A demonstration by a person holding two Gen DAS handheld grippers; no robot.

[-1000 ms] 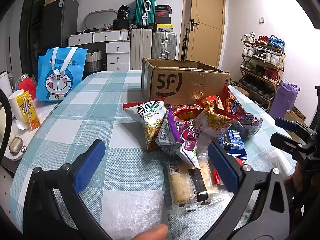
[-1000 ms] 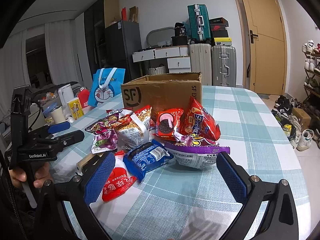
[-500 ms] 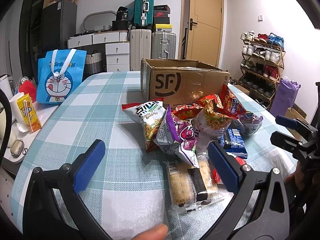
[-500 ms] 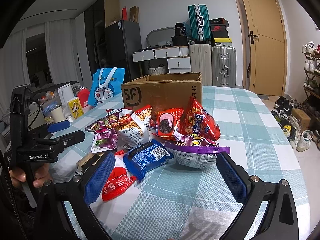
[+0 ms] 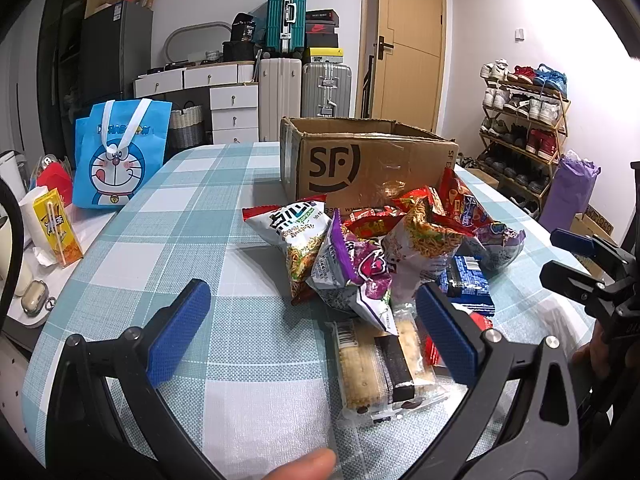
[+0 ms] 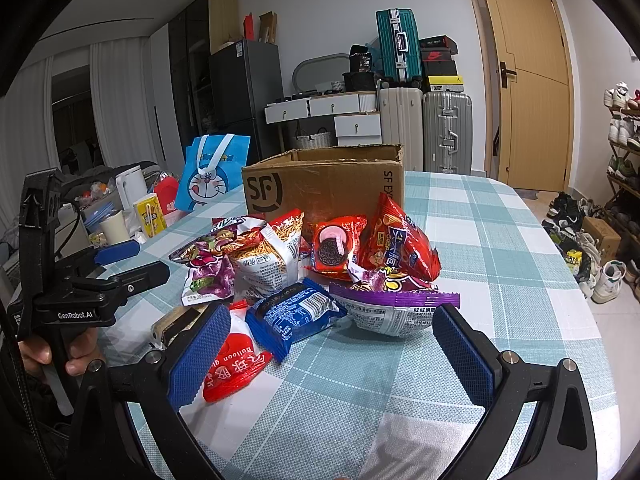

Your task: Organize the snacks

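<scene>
Both the left gripper [image 5: 308, 330] and right gripper [image 6: 330, 354] are held wide apart and empty before the cardboard box [image 5: 372, 162], where light, crinkly snack bags [image 6: 320, 264] are best pinched at sealed edges.

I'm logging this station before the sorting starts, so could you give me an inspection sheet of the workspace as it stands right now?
Surface: checked tablecloth covers the table.
Job's things: snack pile in front of the open cardboard box; wrapped biscuits nearest the left side.
Clutter: Doraemon bag, yellow drink carton, earbud case, white kettle.
Grippers: left gripper and right gripper both open, holding nothing.
Cables: black cable at the left edge.
Surroundings: suitcases, shoe rack, closed door.
</scene>
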